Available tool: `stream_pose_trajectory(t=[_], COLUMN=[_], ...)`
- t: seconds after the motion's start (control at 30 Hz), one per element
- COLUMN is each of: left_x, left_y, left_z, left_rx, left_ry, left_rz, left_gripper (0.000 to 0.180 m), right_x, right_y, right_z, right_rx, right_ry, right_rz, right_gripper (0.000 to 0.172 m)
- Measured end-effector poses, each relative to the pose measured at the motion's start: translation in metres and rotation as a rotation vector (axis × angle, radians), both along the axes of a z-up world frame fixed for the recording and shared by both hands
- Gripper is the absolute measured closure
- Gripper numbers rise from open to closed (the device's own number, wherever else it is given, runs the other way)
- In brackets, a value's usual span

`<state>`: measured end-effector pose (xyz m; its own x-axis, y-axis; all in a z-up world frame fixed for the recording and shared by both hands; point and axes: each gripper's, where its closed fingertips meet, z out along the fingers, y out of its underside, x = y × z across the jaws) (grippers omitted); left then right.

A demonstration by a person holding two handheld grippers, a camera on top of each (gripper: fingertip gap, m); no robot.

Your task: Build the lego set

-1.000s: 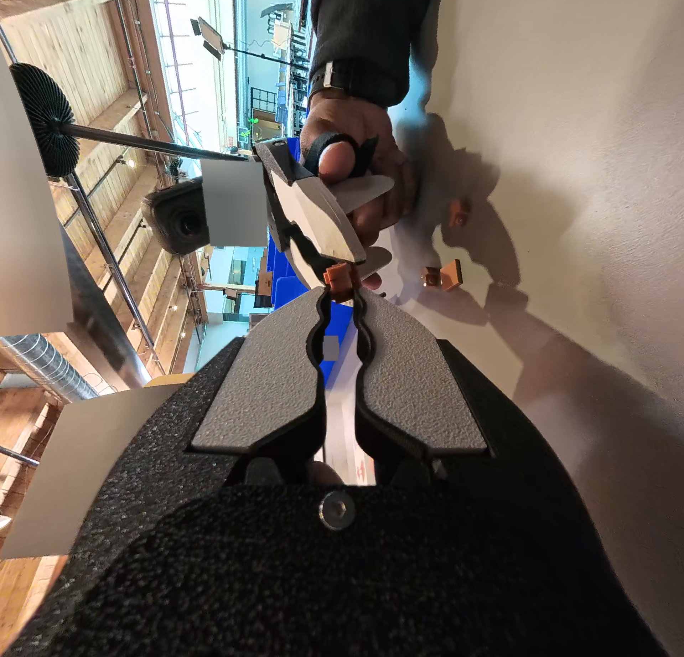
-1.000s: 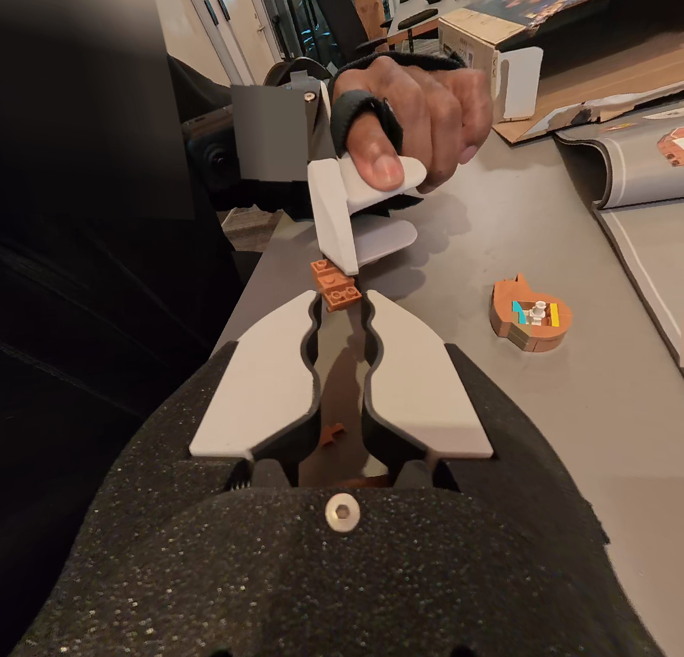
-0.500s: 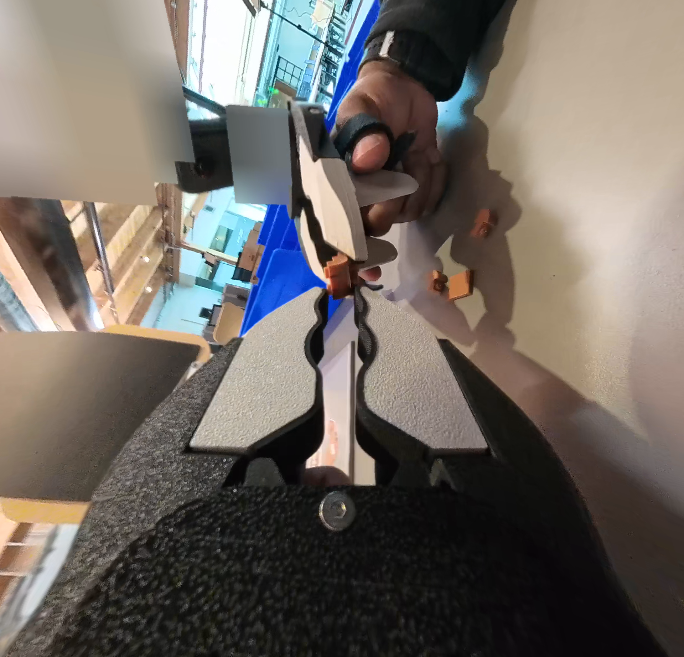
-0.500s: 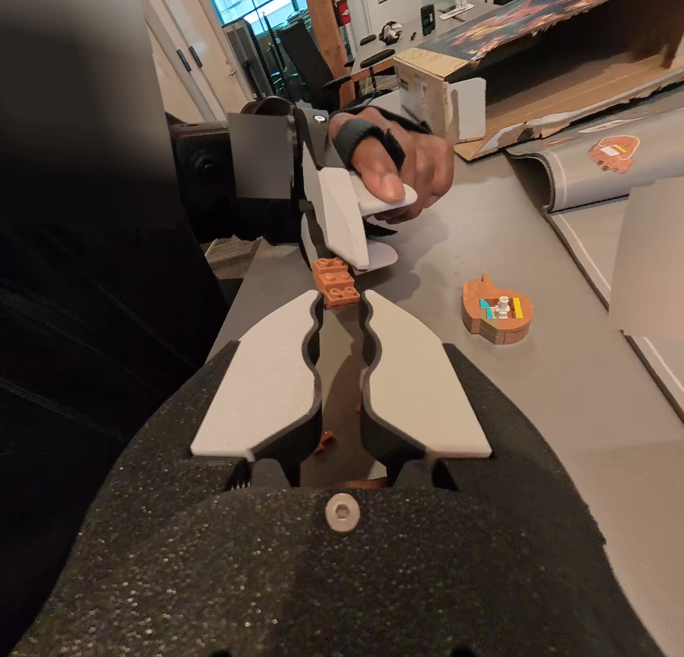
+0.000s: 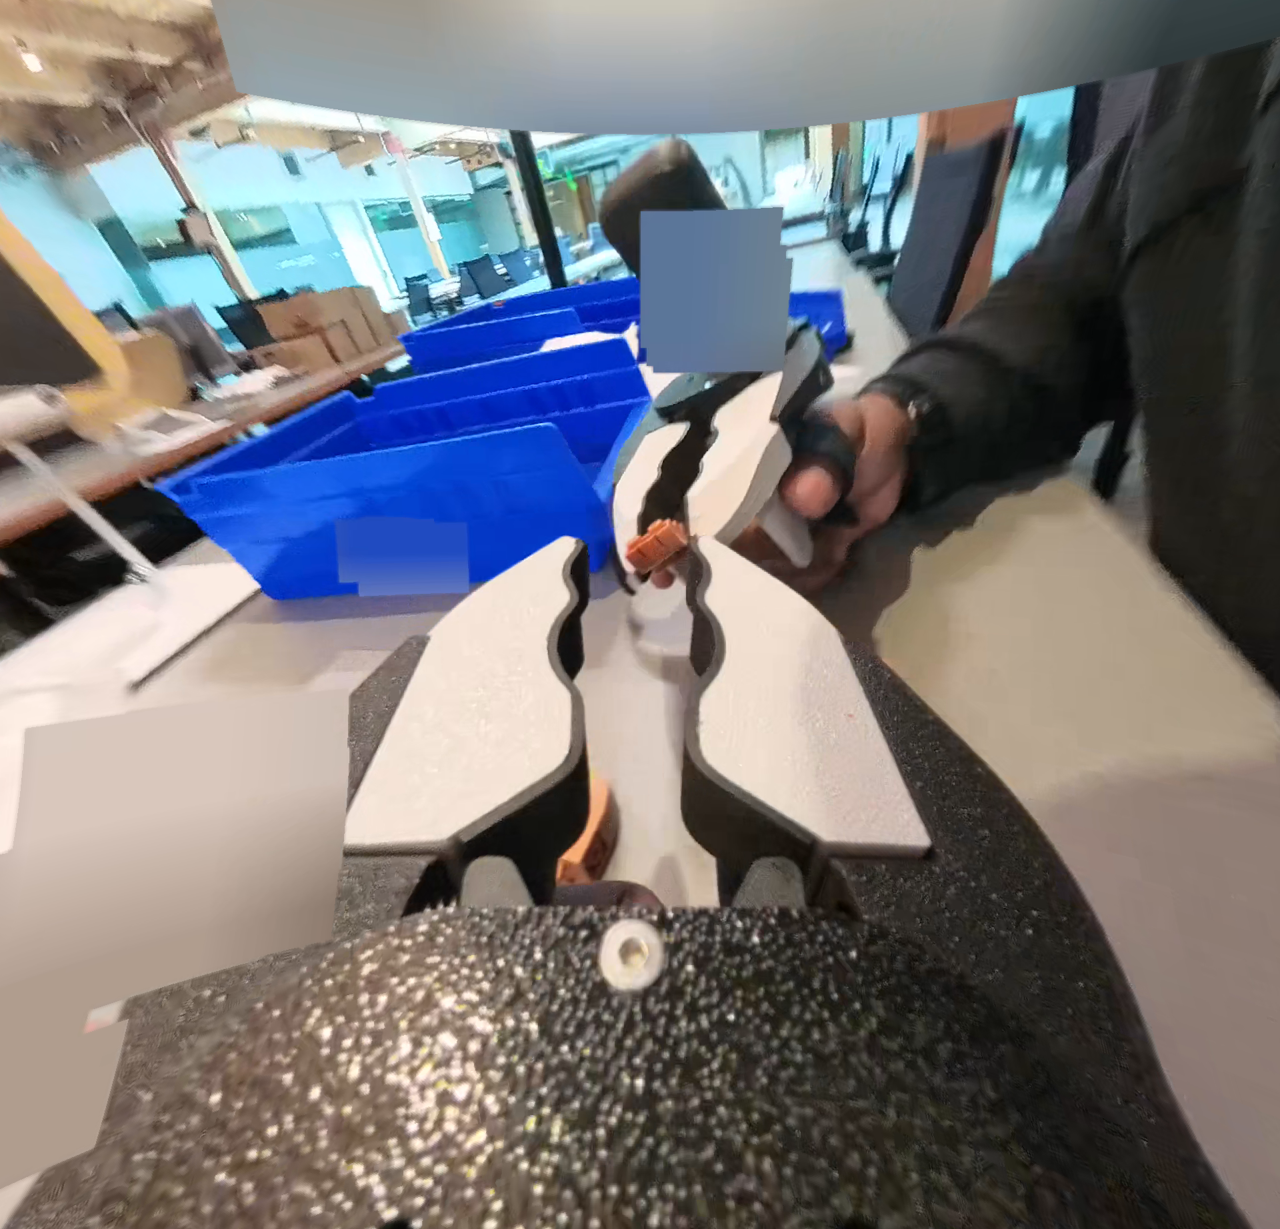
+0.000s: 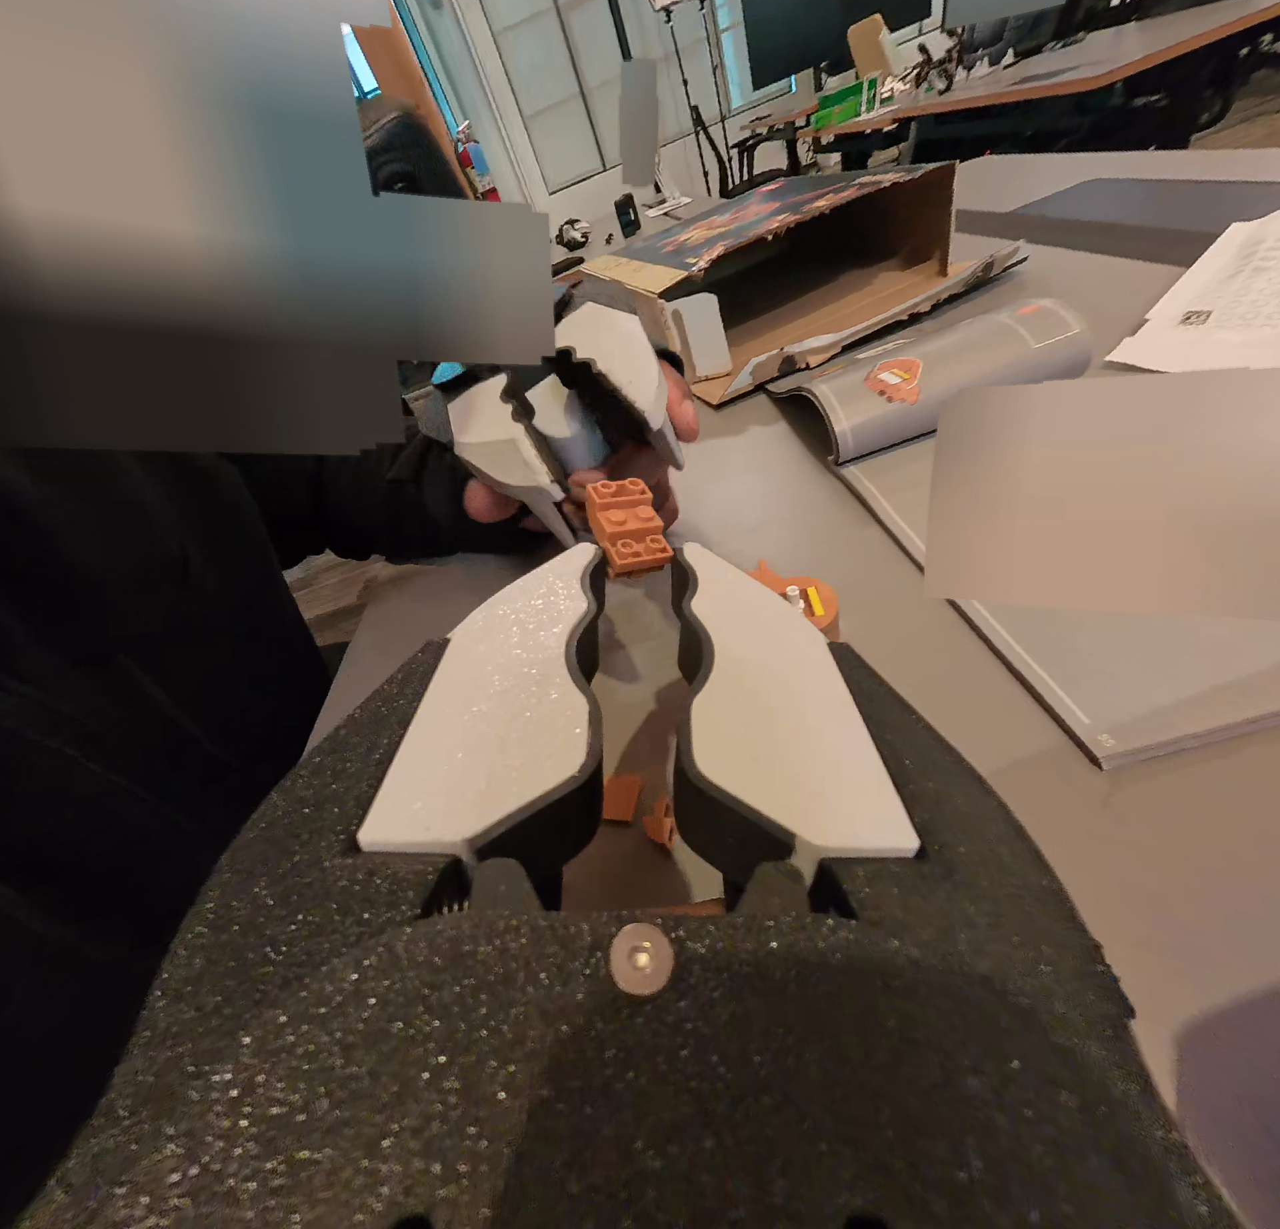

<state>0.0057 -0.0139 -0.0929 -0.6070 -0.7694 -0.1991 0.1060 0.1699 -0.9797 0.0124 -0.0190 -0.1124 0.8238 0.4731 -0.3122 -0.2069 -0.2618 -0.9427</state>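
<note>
Right wrist view: a stepped orange brick assembly (image 6: 627, 531), three studded tiers, sits pinched at its lowest tier between the right gripper (image 6: 636, 559) fingertips, pads pressing both sides, held in the air above the grey table (image 6: 796, 489). Left wrist view shows the same piece (image 5: 654, 543) from the other side, at the tip of the right gripper, touching or just beside the left gripper's right fingertip (image 5: 706, 559); can't tell which.

Left gripper (image 5: 641, 562): fingers apart at a moderate gap, nothing clamped, its left pad clear of the brick. In the right wrist view it appears just behind the brick (image 6: 554, 475), tips near the upper tiers.

Judgement: the pinch is only on the bottom tier, so the stack could pivot; best to keep it square and move slowly.

Around: a round orange build (image 6: 803, 600) with white and yellow bits lies on the table just right of the right gripper, partly behind its finger. Loose orange pieces (image 6: 623, 797) lie on the table below the jaws. An open booklet (image 6: 970, 392) and a torn cardboard box (image 6: 831, 261) are farther back. Blue bins (image 5: 415, 503) stand behind in the left view.

Hard to make out: the left view is motion-blurred; the brick's underside is hidden; an orange thing (image 5: 596, 842) low between the left fingers is cut off and unclear.
</note>
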Motion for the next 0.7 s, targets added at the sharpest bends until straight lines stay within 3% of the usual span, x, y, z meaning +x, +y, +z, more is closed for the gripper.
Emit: stream_pose_trajectory(t=[0.1,0.23,0.7], left_x=[0.002,0.003,0.001], left_y=[0.002,0.007,-0.01], left_z=[0.003,0.007,-0.009], left_rx=[-0.159,-0.243,-0.071], left_ry=[0.081,0.105,0.129], left_rz=[-0.031,-0.038,-0.057], left_gripper=[0.155,0.155,0.155], right_x=[0.001,0.002,-0.008], right_y=[0.002,0.003,0.002], right_z=[0.002,0.002,-0.002], right_rx=[0.025,0.044,0.105], right_ry=[-0.028,-0.072,-0.297], right_rz=[-0.016,-0.037,-0.078], right_gripper=[0.154,0.154,0.154])
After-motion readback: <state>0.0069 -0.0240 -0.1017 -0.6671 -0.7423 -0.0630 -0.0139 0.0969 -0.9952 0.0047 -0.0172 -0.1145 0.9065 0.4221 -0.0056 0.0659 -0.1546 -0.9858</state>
